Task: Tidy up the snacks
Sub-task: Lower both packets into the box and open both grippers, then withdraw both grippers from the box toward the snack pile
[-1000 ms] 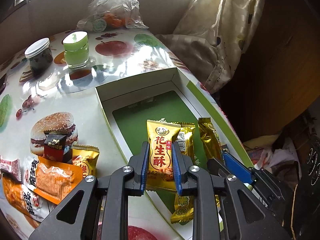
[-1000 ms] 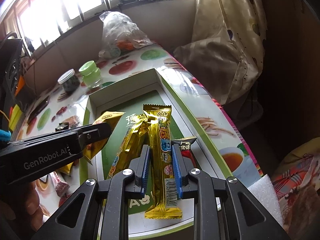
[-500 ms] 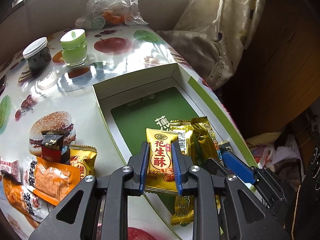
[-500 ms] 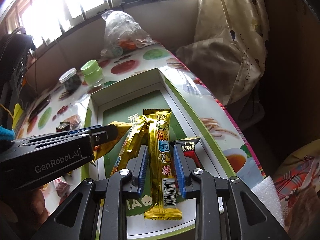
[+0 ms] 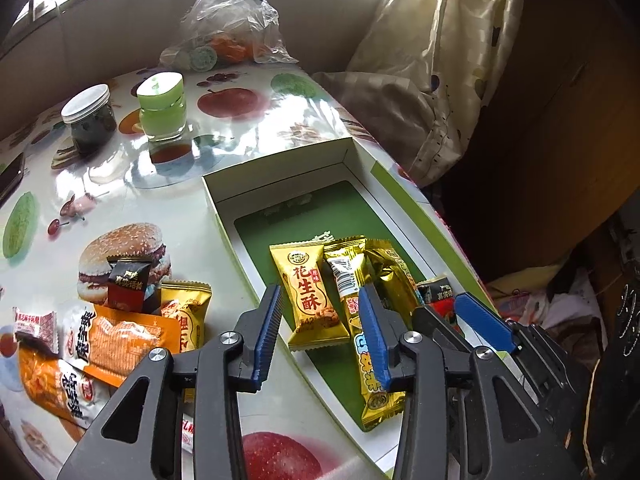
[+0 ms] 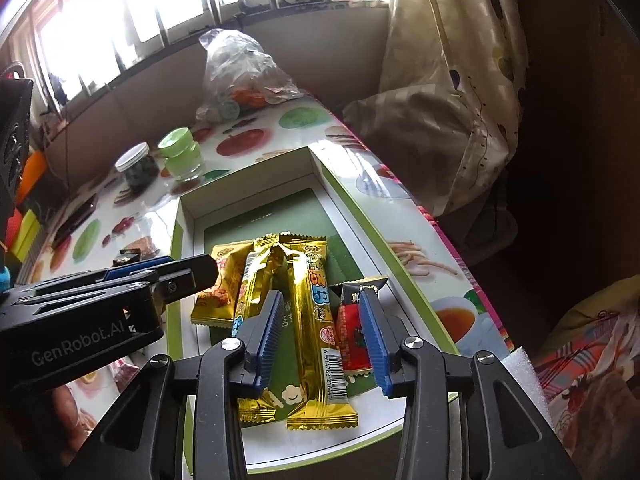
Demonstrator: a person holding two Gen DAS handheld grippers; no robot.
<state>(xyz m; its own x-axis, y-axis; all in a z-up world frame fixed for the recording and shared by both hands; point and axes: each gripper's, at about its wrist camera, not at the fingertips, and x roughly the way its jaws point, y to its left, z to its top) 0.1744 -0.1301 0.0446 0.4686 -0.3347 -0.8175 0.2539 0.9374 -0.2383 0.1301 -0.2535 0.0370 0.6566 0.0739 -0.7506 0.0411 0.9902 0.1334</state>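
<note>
Two hand-held tools hover over an open cardboard box (image 5: 280, 168) that rests on a worktop (image 5: 120, 184) covered in a glossy cloth printed with fruit and burgers. The box has white walls and a green floor.

The left tool (image 5: 320, 328) has its blue-padded jaws opening. A short yellow peanut-candy packet (image 5: 310, 292) lies flat on the box floor between them, and the pads are clear of it on both sides. Just to its right lies a long gold bar (image 5: 360, 320) with a barcode.

The right tool (image 6: 320, 336) also has its jaws opening. A second long gold bar (image 6: 316, 312) lies on the box floor between the pads, untouched by them. A small red and black packet (image 6: 354, 328) lies just beside it on the right, partly behind the right pad.

On the worktop to the left of the box sits a loose cluster of snacks: orange packets (image 5: 116, 340), a small dark packet (image 5: 126, 284) and a yellow packet (image 5: 188, 312). Farther back stand a dark jar with a white lid (image 5: 90, 120) and a green-lidded glass jar (image 5: 162, 106). A crumpled clear plastic bag (image 5: 228, 20) sits at the far edge, near a window (image 6: 160, 12).
</note>
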